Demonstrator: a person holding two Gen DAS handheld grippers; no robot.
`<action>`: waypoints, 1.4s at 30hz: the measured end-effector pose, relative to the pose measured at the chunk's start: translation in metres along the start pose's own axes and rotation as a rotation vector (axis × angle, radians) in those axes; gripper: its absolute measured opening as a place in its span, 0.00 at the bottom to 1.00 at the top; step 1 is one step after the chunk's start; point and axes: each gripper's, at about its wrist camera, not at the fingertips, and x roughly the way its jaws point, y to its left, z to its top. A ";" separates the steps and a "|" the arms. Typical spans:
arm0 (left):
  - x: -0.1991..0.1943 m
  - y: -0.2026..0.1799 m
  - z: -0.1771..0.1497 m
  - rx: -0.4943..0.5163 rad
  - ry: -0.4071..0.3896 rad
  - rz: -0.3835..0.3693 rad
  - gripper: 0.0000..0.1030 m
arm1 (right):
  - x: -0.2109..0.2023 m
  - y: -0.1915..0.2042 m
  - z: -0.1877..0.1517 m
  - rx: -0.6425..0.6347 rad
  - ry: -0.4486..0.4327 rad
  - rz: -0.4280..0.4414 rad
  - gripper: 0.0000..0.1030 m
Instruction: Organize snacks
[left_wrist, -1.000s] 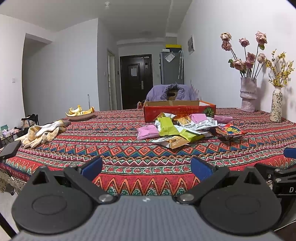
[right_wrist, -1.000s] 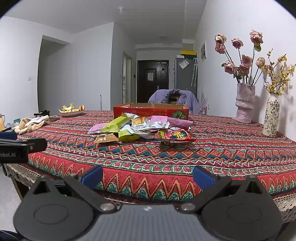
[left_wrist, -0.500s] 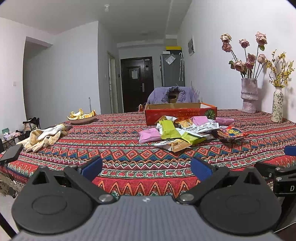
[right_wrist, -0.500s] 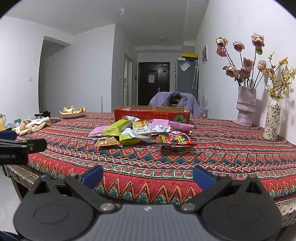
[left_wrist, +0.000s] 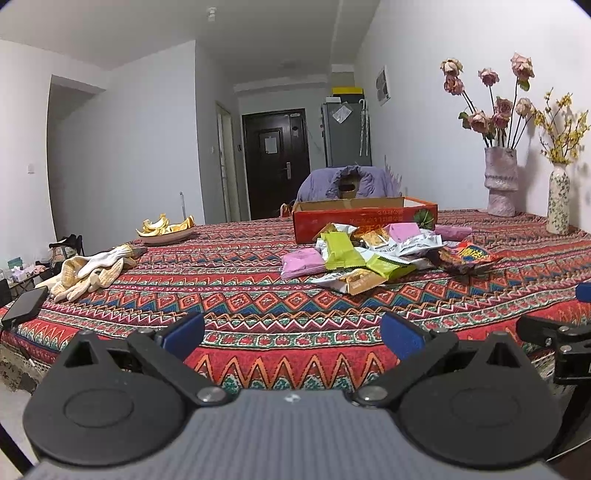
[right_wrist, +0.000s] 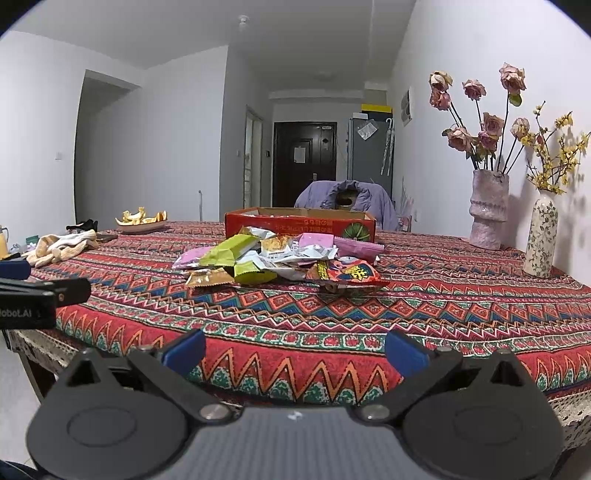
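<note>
Lying flat, green packet points box-ward (grippers apart).

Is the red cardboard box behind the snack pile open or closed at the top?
Open. The red cardboard box has no lid over it; the right wrist view shows its brown inner walls above the front edge. What it holds cannot be seen.

We note: gloves, peel dish, phone at left; two flower vases far right, by wall.

inside of your red cardboard box hidden by its wall, print on crinkly snack packets too small, dark phone cut off
</note>
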 end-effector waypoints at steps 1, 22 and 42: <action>0.001 0.000 0.000 0.001 0.001 0.004 1.00 | 0.001 -0.001 0.000 -0.002 0.000 -0.001 1.00; 0.118 -0.023 0.047 0.034 0.095 -0.051 1.00 | 0.093 -0.030 0.053 -0.001 -0.015 -0.058 1.00; 0.287 -0.040 0.105 -0.032 0.284 -0.184 0.71 | 0.245 -0.032 0.116 -0.009 0.213 0.077 0.75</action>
